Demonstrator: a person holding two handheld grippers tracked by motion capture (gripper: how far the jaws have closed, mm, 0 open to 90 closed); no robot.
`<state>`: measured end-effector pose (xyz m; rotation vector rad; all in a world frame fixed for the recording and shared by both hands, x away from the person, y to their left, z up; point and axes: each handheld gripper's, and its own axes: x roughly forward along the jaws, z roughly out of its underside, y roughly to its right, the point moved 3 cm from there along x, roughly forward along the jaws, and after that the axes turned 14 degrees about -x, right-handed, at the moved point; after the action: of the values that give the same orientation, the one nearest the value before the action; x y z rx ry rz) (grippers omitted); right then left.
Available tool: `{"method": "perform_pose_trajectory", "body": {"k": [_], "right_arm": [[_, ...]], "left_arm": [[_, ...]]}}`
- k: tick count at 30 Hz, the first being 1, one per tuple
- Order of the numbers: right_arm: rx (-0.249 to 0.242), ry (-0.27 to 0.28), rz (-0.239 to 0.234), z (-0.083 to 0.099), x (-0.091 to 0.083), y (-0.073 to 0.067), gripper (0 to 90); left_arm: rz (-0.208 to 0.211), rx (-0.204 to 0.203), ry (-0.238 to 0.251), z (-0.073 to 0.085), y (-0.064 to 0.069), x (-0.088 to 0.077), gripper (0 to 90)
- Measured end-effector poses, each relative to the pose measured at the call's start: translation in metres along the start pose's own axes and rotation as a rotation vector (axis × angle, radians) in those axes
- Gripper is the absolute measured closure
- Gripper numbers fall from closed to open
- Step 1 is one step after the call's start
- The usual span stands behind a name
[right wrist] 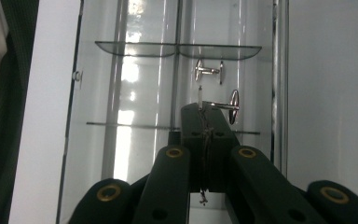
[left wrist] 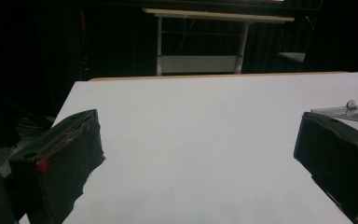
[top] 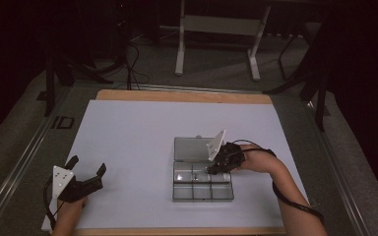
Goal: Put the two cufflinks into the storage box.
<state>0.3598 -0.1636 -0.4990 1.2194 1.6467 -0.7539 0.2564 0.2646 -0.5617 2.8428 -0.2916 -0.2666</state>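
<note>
Pinching a small silver cufflink [right wrist: 223, 105] by its thin bar, the right gripper [right wrist: 204, 108] holds its jaws closed over a clear compartment box [top: 182, 148] near the table's middle. A second cufflink [right wrist: 208, 71] lies inside. Light, hard and probably slippery, it calls for a grip at the post. The left gripper [left wrist: 196, 154] rests wide open, empty.

Dim room, grey floor [top: 216, 69]
</note>
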Motion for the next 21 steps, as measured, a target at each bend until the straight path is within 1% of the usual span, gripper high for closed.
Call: {"method": "perform_pose_trajectory", "body": {"k": [2,3,6,10,11,16,21], "right_arm": [[-0.009,0.023,0.001,-0.002,0.001,0.002,89.2],[-0.005,0.030,0.001,-0.002,0.001,0.003,89.2],[-0.004,0.037,0.004,-0.003,0.003,0.005,89.2],[-0.006,0.005,-0.017,-0.004,0.012,0.006,89.2],[-0.011,0.004,-0.019,-0.004,0.014,0.007,89.2],[0.008,0.002,-0.033,-0.004,0.021,0.012,89.2],[0.018,-0.029,-0.046,-0.002,0.031,0.014,89.2]], "left_arm": [[0.000,0.000,0.000,0.000,0.000,0.000,1.5],[-0.001,0.000,0.000,0.000,0.000,0.000,1.5],[0.000,0.000,0.000,0.000,0.000,0.000,1.6],[-0.001,-0.001,0.000,0.000,0.000,0.000,1.5],[0.000,-0.001,-0.001,0.000,0.000,0.000,1.5],[0.000,0.001,-0.001,0.000,0.000,0.000,1.5],[0.002,0.005,-0.002,0.000,0.000,0.000,1.6]]}}
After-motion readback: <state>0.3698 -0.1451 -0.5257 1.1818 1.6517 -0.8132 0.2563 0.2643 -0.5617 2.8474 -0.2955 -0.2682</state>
